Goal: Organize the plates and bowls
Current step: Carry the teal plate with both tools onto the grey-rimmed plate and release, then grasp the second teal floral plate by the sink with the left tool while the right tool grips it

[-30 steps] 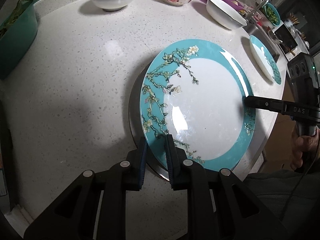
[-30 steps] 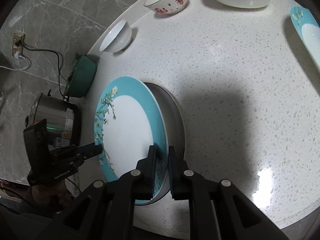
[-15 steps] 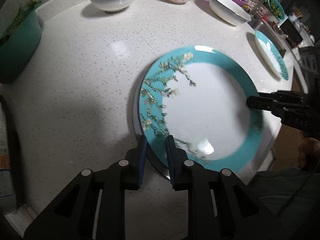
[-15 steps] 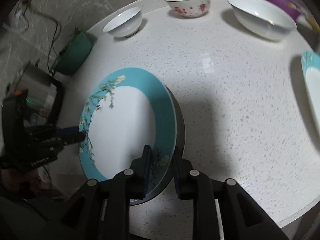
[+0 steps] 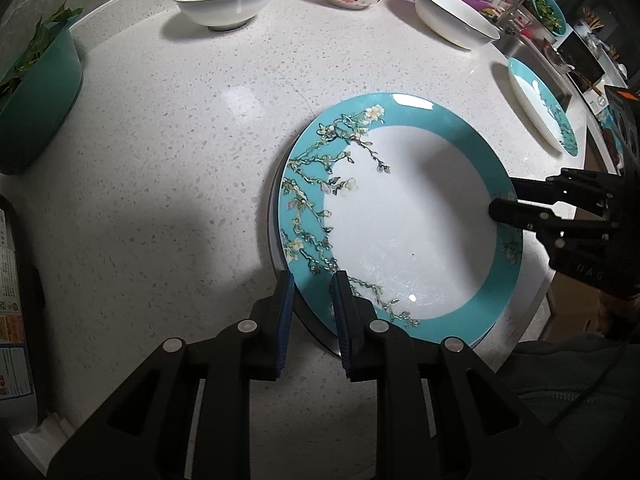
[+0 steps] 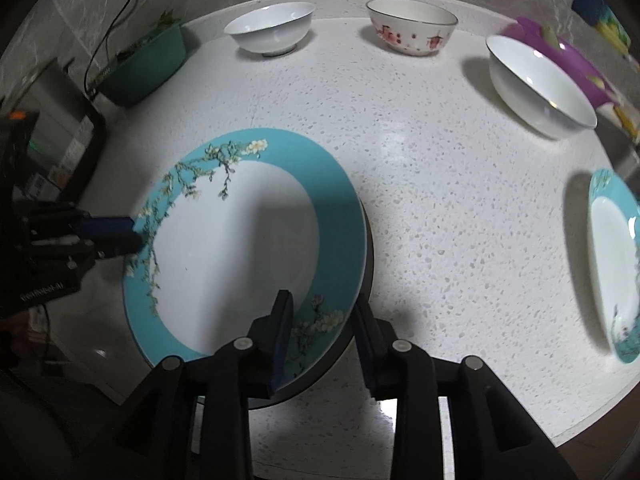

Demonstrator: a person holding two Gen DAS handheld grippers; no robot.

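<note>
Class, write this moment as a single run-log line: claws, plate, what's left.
left claw: shut on teal plate rim | right claw: just opening, straddling rim | plate: over dark round base | pending: second teal plate, three bowls

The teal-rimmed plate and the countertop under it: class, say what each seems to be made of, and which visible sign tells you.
Teal-rimmed plate: probably glazed ceramic or porcelain; a glossy finish with sharp highlights on the rim and a printed blossom branch. Countertop: seemingly polished quartz or terrazzo-type stone; white with fine dark specks and soft reflections of the lamps. Neither can be confirmed by look alone.
</note>
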